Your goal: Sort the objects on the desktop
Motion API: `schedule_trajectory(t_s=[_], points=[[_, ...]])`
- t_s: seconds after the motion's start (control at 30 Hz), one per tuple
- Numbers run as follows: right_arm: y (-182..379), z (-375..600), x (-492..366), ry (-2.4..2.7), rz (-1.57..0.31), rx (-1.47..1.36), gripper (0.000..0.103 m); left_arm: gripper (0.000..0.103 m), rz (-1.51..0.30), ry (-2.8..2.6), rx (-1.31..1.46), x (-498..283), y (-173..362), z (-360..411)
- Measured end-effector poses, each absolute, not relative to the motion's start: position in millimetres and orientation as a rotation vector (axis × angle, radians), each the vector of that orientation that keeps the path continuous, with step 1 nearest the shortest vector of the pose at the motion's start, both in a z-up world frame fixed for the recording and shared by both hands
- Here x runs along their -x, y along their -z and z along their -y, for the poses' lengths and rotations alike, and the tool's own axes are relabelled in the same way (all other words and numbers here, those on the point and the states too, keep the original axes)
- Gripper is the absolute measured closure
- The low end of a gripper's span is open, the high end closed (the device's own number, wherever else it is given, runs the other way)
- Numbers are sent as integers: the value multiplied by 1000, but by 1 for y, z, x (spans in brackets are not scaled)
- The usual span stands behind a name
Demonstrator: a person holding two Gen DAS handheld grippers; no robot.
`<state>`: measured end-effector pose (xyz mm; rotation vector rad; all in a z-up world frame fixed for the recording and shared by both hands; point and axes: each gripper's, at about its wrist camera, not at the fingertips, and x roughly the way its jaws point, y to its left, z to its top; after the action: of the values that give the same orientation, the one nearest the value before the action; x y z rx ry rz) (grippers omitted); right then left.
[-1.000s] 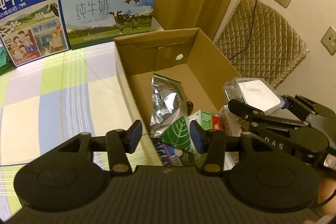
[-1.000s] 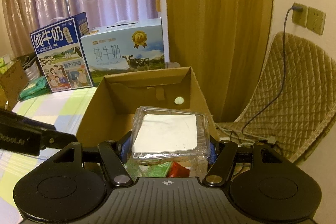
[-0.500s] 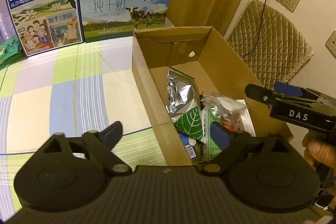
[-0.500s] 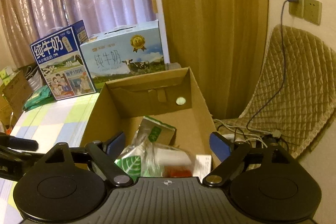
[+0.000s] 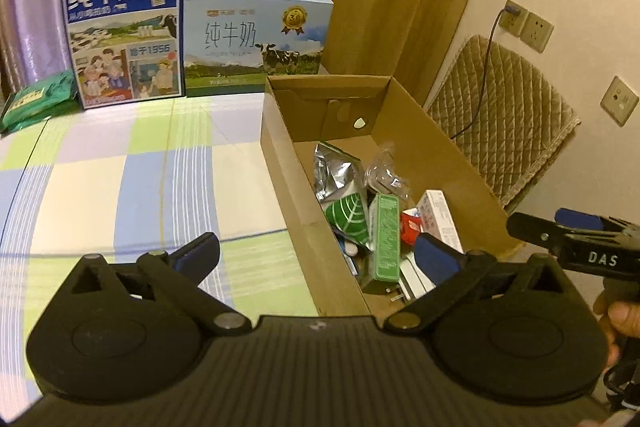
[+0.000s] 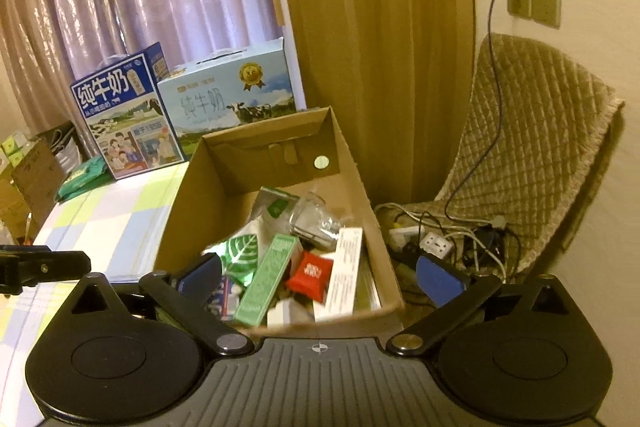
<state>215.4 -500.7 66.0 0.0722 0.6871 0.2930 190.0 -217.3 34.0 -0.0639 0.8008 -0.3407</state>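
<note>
Both your grippers are spread wide and carry nothing: the left gripper (image 5: 316, 255) hangs over the near left wall of the box (image 5: 280, 163), and the right gripper (image 6: 320, 277) sits at the box's near end. The sorted things lie in a heap in the near half of the box: a foil bag (image 5: 338, 173), a green carton (image 6: 270, 277), a red packet (image 6: 310, 273), a white carton (image 6: 344, 267) against the right wall, and a clear packet (image 6: 316, 221) beyond them. The far half of the box is bare.

The cloth (image 5: 120, 179) left of the box shows nothing loose, so the sorting looks close to done. If you go for more, lift both grippers clear of the box walls first, and keep them well apart from each other. Drop anything further into the far half, so the heap does not spill over the near wall.
</note>
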Motion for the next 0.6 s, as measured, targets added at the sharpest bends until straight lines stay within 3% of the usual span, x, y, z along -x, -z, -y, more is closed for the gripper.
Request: schedule_trajectory(t_s=[0.6], points=[[-99, 505, -119, -327, -674, -32, 2, 1, -732, 270, 6, -90, -73, 229]])
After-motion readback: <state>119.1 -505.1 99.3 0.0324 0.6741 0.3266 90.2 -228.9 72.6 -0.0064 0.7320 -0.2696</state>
